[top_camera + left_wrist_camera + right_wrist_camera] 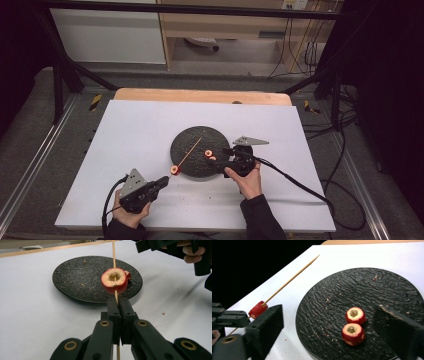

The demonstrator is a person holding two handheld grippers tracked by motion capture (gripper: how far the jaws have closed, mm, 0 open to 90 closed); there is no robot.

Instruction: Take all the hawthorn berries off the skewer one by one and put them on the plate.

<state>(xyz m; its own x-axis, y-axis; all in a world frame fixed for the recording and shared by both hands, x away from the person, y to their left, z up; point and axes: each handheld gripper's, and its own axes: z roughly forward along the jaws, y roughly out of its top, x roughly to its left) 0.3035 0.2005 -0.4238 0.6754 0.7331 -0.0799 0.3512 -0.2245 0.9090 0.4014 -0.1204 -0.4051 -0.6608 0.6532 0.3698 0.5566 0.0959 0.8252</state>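
A thin wooden skewer (113,255) runs through a red hollowed fruit piece (114,280) just above the near rim of a black round plate (80,277). My left gripper (119,302) is shut on the skewer's lower end, right below that piece. In the high view the left gripper (166,178) sits at the plate's (212,137) front left. Two more red fruit pieces (355,315) (353,334) lie side by side on the plate (362,285). My right gripper (329,315) stands open around them, one jaw on each side, touching neither.
The plate rests on a white sheet (125,135) over a wooden table (200,95). Crumbs dot the plate and the sheet near its front. A cable (295,182) trails right from the right gripper. Black frame legs stand at the far corners.
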